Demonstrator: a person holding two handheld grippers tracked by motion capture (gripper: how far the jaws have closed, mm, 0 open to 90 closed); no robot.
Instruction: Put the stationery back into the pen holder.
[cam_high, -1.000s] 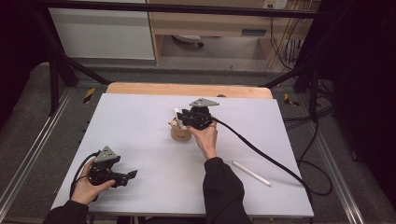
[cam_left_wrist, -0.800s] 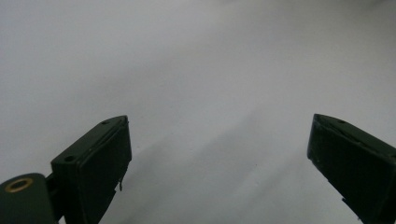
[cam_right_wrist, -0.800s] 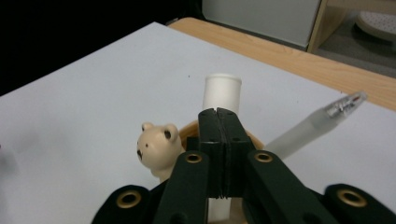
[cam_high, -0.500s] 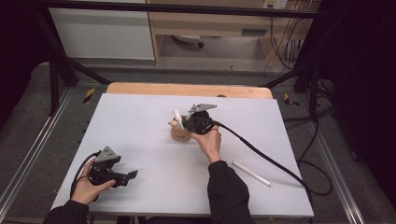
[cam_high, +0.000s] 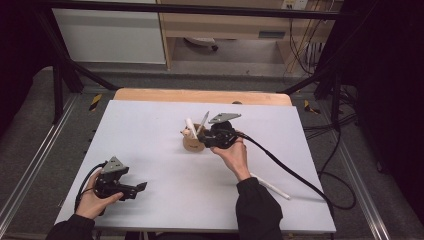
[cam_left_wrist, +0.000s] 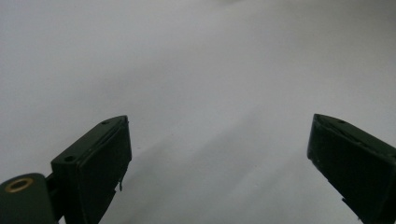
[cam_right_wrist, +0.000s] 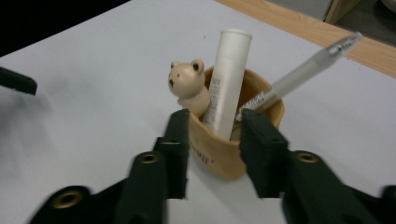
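Pen (cam_right_wrist: 306, 63): clear, leaning in wooden cup (cam_right_wrist: 224, 154) mid-table, beside white tube (cam_right_wrist: 229, 84). My right gripper (cam_right_wrist: 212, 140), jaws just opening and partly apart, nothing held, straddles the cup's near rim. Back off straight, avoiding the cup. Left gripper (cam_left_wrist: 219, 154): wide, idle near-left.

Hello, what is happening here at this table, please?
A person works with a gripper in each hand at a white table. The right gripper is at a wooden pen cup with a small bear; a white tube and a clear pen lean in the cup. Its fingers have just been opening, apart beside the rim. The left gripper rests open near the front edge. Another white pen lies on the table.
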